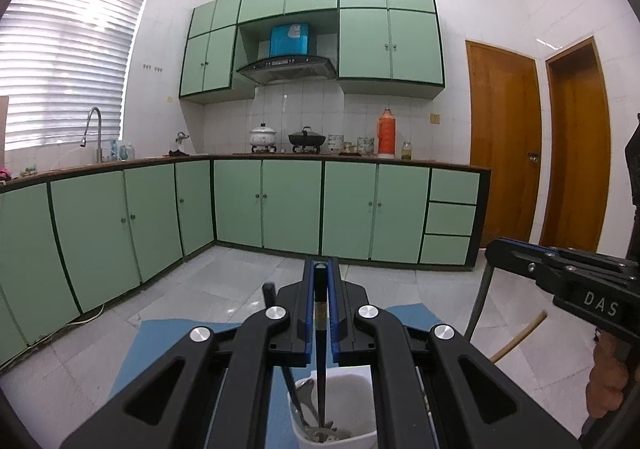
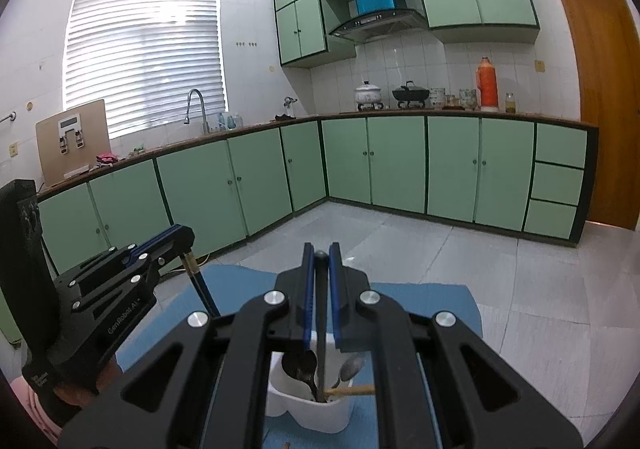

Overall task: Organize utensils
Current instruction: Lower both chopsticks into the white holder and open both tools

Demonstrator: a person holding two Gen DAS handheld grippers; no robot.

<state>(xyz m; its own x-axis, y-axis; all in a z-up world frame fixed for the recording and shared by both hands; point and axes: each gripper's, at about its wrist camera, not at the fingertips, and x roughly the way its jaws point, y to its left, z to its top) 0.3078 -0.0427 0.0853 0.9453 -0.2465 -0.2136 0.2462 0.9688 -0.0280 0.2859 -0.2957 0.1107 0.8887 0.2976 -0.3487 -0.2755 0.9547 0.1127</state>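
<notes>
Currently at the drop-in stage, by the look of it. Left gripper (image 1: 320, 269) clenched on a black chopstick (image 1: 321, 349), held near-vertical, long axis pointing straight down into the white utensil holder (image 1: 360, 437); tip already inside the rim, among metal spoons (image 1: 306, 401) resting at the bottom. Right gripper (image 2: 321, 253) likewise clamped on a thin dark utensil handle (image 2: 321, 349) with a rounded top, also upright over the same holder (image 2: 316, 413), lower end inside the compartment.

Both tools directly above the holder, side by side; neither clearly nearer. Holder standing on a blue mat (image 2: 440, 309) laid over a pale tiled floor (image 2: 400, 241).

Obstructions inside the holder, seen from the right wrist view: a dark ladle-like spoon (image 2: 298, 367), a silver spoon (image 2: 352, 367), and a wooden chopstick (image 2: 352, 391) lying nearly horizontal across the opening, close to the descending handle. Likely risk: contact with that crosswise stick on release, leaving the utensil propped at an angle.

Recommended next: release straight down, one side at a time.

Green cabinets (image 1: 280, 201) well apart, no interference.
</notes>
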